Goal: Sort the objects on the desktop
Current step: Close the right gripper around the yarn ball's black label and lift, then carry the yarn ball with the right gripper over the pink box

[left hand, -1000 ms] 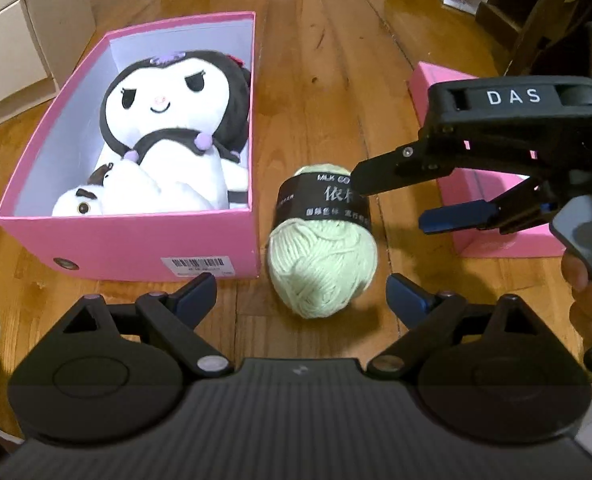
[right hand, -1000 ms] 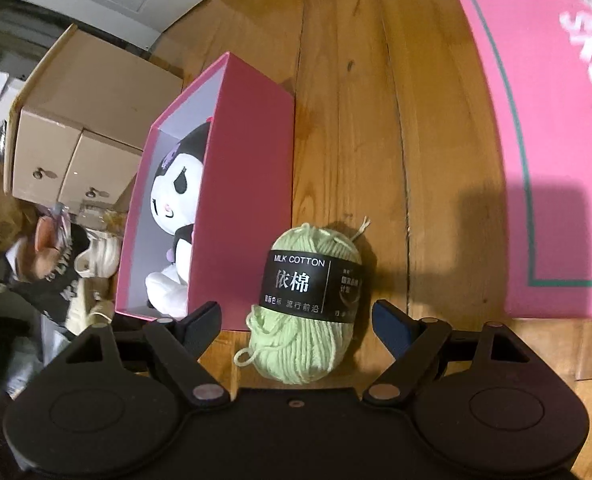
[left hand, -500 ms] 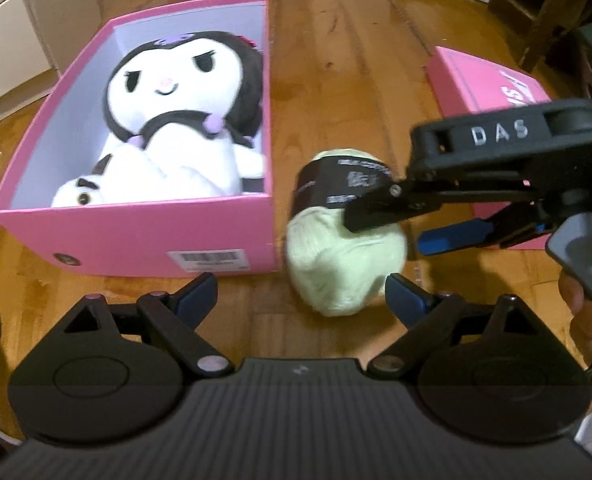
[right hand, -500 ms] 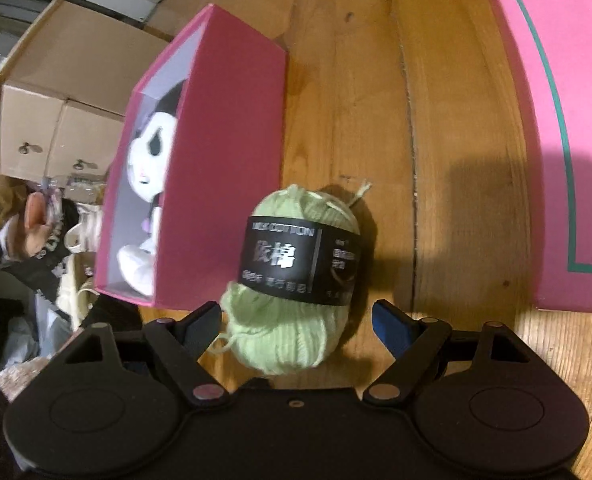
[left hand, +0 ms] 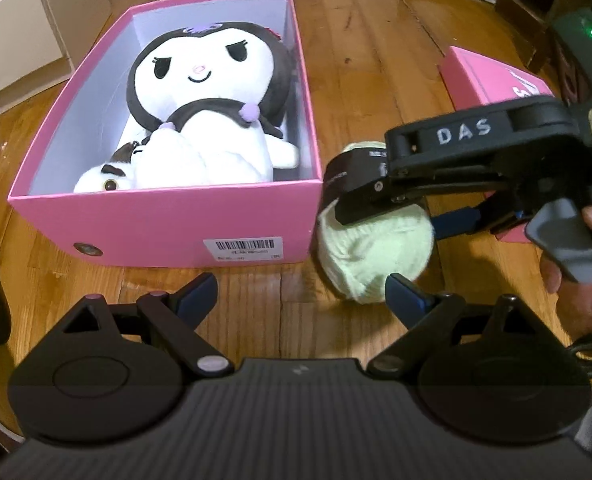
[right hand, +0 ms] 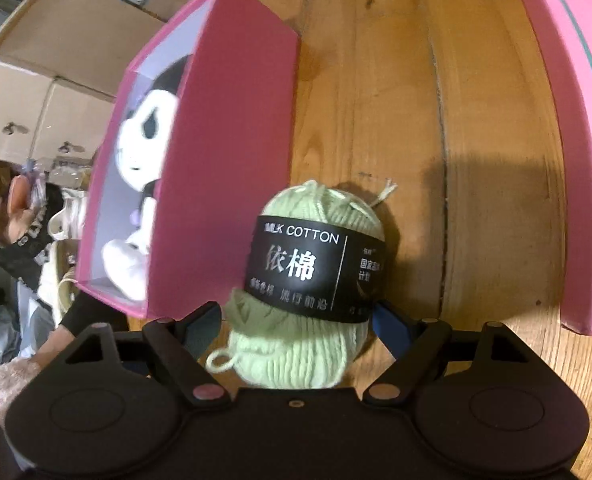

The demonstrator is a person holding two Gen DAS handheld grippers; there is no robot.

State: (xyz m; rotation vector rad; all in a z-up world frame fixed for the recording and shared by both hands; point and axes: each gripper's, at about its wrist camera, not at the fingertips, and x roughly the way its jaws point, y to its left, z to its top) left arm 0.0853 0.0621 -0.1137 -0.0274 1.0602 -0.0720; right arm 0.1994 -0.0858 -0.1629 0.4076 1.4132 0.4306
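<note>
Green yarn ball (right hand: pixel 307 280) w/ black "MILK COTTON" band lies on wood floor (right hand: pixel 455 120), just beside the long side wall of the open pink box (left hand: pixel 168 224), outside it. Right gripper (right hand: pixel 296 320): fingers spread, one blue pad (right hand: pixel 387 320) at the label's right edge, the other at the ball's left flank w/ a small gap; ball sits between them, not yet squeezed as far as right wrist view shows. Loose yarn loop pokes out at the ball's lower left; short tail sticks up at its top right. In left wrist view the right gripper (left hand: pixel 379 216) comes in from the right, its "DAS"-marked upper finger lying across the yarn ball (left hand: pixel 371 252); the person's hand (left hand: pixel 587 256) is on its trigger. Left gripper (left hand: pixel 299 292): fingers spread wide, nothing between them, hanging over bare floor in front of the box. Inside the box: black-and-white Kuromi plush (left hand: pixel 204 108) lying on its back, head toward the far end, a smaller plush figure tucked by its lower left. Barcode sticker (left hand: pixel 246 250) on the box's near wall. Pink lid (right hand: pixel 575 140) lies flat on the floor, right of the yarn, apart from it.
</note>
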